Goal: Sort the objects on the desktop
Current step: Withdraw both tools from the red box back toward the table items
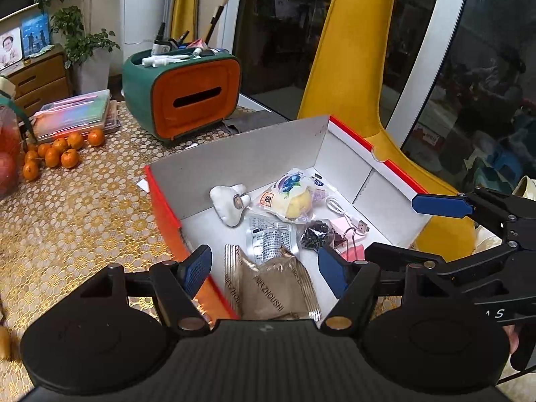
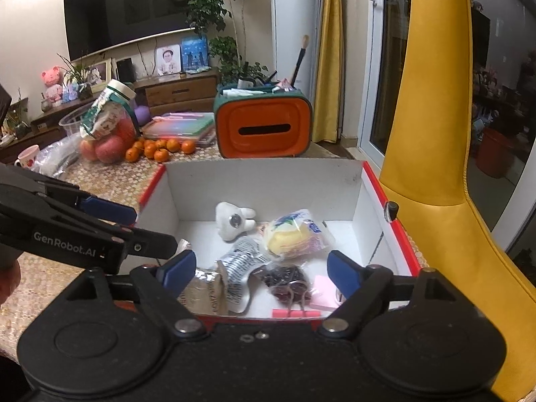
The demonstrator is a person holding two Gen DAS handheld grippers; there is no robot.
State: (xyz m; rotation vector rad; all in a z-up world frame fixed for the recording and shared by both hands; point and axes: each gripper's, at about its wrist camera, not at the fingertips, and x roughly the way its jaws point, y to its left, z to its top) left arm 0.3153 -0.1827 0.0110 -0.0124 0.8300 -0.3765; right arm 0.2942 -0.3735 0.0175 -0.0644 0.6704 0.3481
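A white cardboard box with red rims [image 1: 254, 154] [image 2: 261, 181] sits on the table. It holds a white plush toy [image 1: 229, 204] [image 2: 232, 221], a yellow bun packet [image 1: 291, 197] [image 2: 293, 231], a silver sachet [image 1: 273, 239] [image 2: 239, 268], a brown packet [image 1: 274, 293] [image 2: 204, 293], a dark snack bag [image 1: 316, 234] [image 2: 286, 278], a white USB cable [image 1: 348, 217], pink sticky notes [image 2: 323, 293] and a pink binder clip [image 1: 351, 248]. My left gripper [image 1: 264, 269] is open and empty above the box's near left. My right gripper [image 2: 261, 269] is open and empty above the near edge.
A green and orange organiser [image 1: 182, 97] [image 2: 263, 125] full of pens stands behind the box. Tangerines [image 1: 60, 152] [image 2: 159, 149], apples in a bag [image 2: 105, 144] and a flat plastic case [image 1: 75, 117] lie to the left. A yellow chair [image 1: 348, 77] [image 2: 432, 107] stands to the right.
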